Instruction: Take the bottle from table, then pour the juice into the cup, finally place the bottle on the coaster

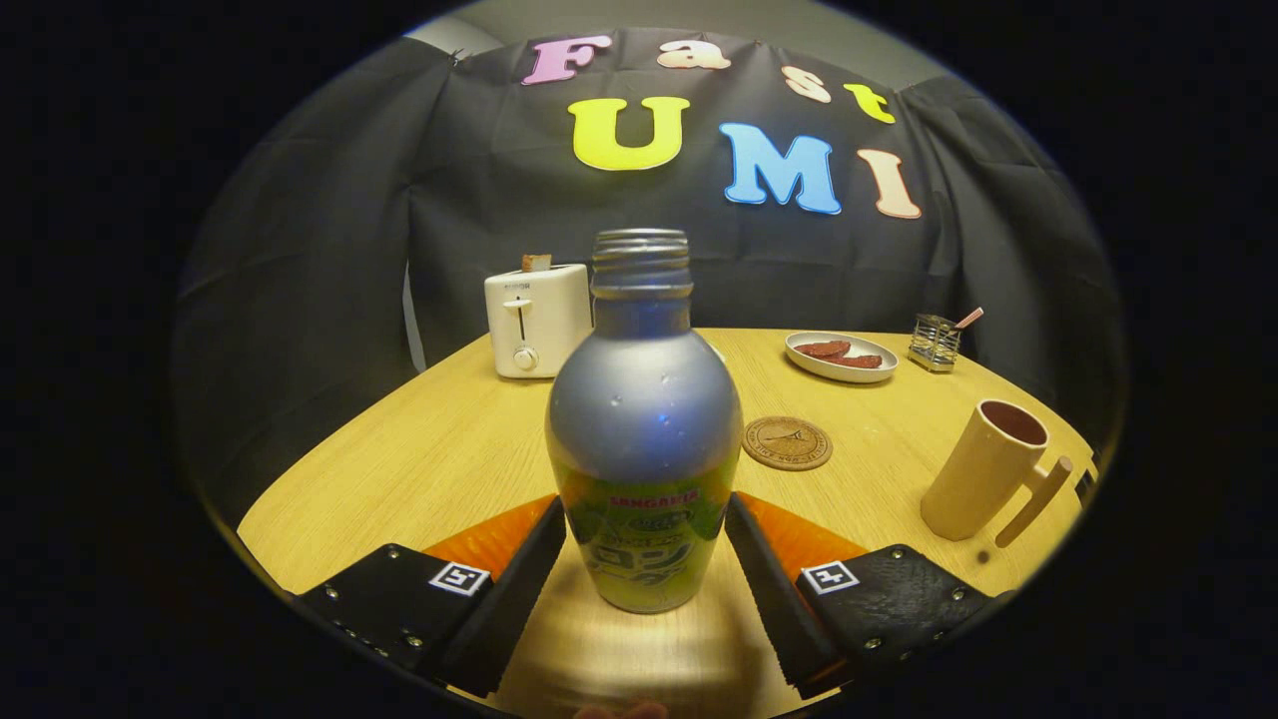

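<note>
An open metal juice bottle [644, 399], silver on top with a green label below, stands upright between my fingers. My gripper [646, 519] is shut on it, with both fingers pressed against the sides of its lower body. A round cork coaster [787, 442] lies on the wooden table [419, 449] just beyond the bottle, a little to the right. A tall beige cup [983, 469] with a handle stands farther right, near the table's edge, and its inside looks dark.
A white toaster [536, 320] with a slice of toast in it stands at the back left of the table. At the back right are a white plate [889, 370] of reddish food and a small wire holder [936, 342].
</note>
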